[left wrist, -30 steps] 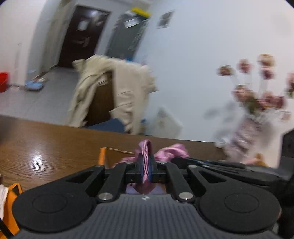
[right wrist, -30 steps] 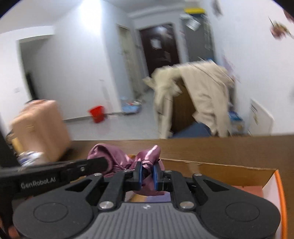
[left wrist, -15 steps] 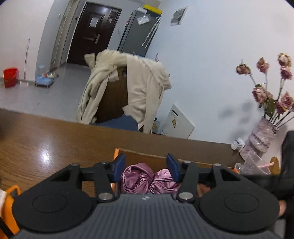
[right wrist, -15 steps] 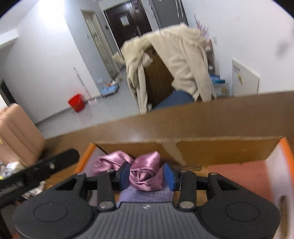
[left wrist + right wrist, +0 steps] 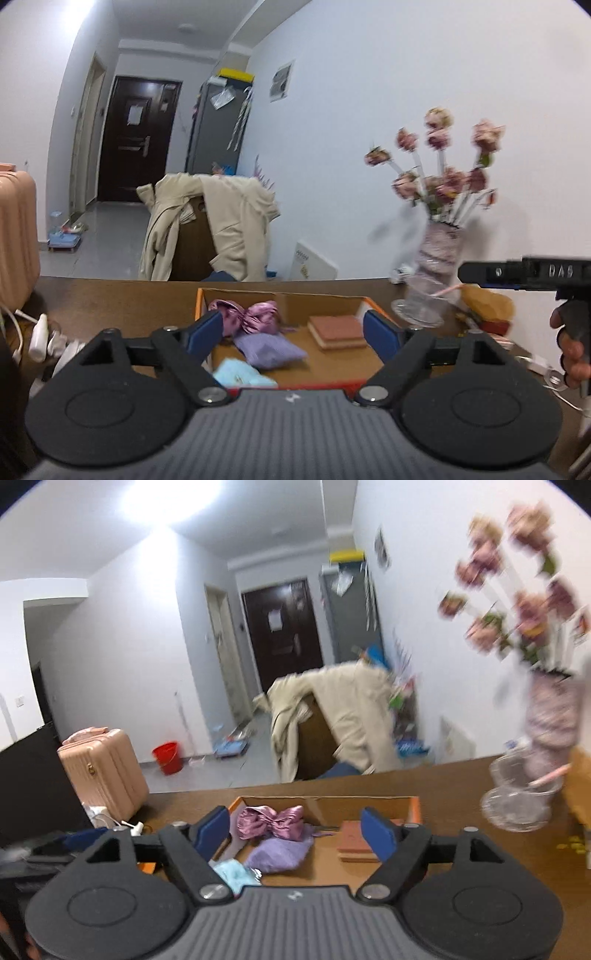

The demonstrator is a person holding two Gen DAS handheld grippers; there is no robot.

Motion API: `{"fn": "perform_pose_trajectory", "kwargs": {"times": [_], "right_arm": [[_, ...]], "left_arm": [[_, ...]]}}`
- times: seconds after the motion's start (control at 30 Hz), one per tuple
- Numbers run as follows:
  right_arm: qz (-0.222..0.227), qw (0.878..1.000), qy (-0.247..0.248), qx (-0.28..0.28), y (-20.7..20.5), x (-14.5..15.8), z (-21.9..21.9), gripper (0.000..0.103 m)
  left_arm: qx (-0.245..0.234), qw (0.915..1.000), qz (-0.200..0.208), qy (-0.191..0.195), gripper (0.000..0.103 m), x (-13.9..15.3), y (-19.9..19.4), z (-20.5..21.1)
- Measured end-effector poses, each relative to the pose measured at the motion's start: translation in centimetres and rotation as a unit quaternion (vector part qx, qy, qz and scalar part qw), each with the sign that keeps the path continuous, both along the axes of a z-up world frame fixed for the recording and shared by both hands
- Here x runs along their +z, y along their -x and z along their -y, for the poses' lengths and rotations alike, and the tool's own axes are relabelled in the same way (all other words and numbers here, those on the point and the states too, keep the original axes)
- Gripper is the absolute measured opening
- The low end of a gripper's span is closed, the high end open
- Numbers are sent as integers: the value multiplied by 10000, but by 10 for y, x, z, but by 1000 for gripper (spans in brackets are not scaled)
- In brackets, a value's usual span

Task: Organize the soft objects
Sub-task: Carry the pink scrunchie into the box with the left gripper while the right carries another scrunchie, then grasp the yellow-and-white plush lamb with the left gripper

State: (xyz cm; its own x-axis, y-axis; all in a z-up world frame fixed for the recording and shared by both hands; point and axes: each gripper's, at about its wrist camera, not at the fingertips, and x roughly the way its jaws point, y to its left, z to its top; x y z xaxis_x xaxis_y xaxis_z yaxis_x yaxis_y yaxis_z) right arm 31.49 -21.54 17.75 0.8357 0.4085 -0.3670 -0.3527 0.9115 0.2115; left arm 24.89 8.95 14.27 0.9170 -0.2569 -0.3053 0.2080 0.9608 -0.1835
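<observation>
An open cardboard box with an orange rim (image 5: pixel 373 308) (image 5: pixel 415 806) sits on the brown table. Inside lie a pink satin scrunchie (image 5: pixel 245 317) (image 5: pixel 271 821) at the back left, a lilac soft pouch (image 5: pixel 269 350) (image 5: pixel 279 854), a light blue soft item (image 5: pixel 240 376) (image 5: pixel 232 873) at the front left, and a reddish-brown sponge block (image 5: pixel 336 330) (image 5: pixel 356 840) on the right. My left gripper (image 5: pixel 293 334) is open and empty above the box. My right gripper (image 5: pixel 295 830) is open and empty above it too. The right gripper's body shows at the left wrist view's right edge (image 5: pixel 535 275).
A vase of pink flowers (image 5: pixel 437 258) (image 5: pixel 550 720) and a glass bowl (image 5: pixel 517 805) stand on the table right of the box. White cables and small items (image 5: pixel 44 336) lie at the left. A chair draped with a beige coat (image 5: pixel 210 229) is behind the table.
Both grippers let go of the pink scrunchie, opened wide and pulled back and up from the box. The scrunchie now lies in the box's back left.
</observation>
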Motion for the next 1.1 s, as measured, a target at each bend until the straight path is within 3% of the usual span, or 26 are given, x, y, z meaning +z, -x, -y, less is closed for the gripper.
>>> {"fn": "perform_pose_trajectory", "kwargs": {"times": [0.17,0.3,0.37,0.43,0.57,0.63,0.73,0.9,1.0,1.1], "right_arm": [[354,9984,324,-306,90,-31,18,86],[678,9931,621,-734,156,-77,13,87],[590,9920,755,-816,169,-99,7,87],[289,9947,784,-592,172,-112,7,87],[144,9954,669,-671,172,-119,15,84],[120,9966,303,-762,169,-120,25,82],[-95,9966,-227,-782,156,-124,39,77],[-686,9937,-610,-637,110,-141,44,68],[-1057,9878,-947,-644,79,-154,48,62],[-1439,9802,-1123,-766,51,-167,49,60]], "left_arm": [[-109,9992,192,-326,96,-25,77,11],[-495,9987,-133,-62,98,-62,117,19],[-583,9977,-331,112,98,-74,125,23],[-679,9967,-425,154,98,-80,129,28],[-680,9966,-467,69,98,-83,120,47],[-695,9957,-591,178,98,-85,109,57],[-772,9926,-826,442,86,-87,85,74],[-780,9861,-1313,647,76,-103,30,96],[-704,9767,-1814,910,69,-120,-3,99],[-731,9709,-2046,1007,64,-132,-21,102]]}}
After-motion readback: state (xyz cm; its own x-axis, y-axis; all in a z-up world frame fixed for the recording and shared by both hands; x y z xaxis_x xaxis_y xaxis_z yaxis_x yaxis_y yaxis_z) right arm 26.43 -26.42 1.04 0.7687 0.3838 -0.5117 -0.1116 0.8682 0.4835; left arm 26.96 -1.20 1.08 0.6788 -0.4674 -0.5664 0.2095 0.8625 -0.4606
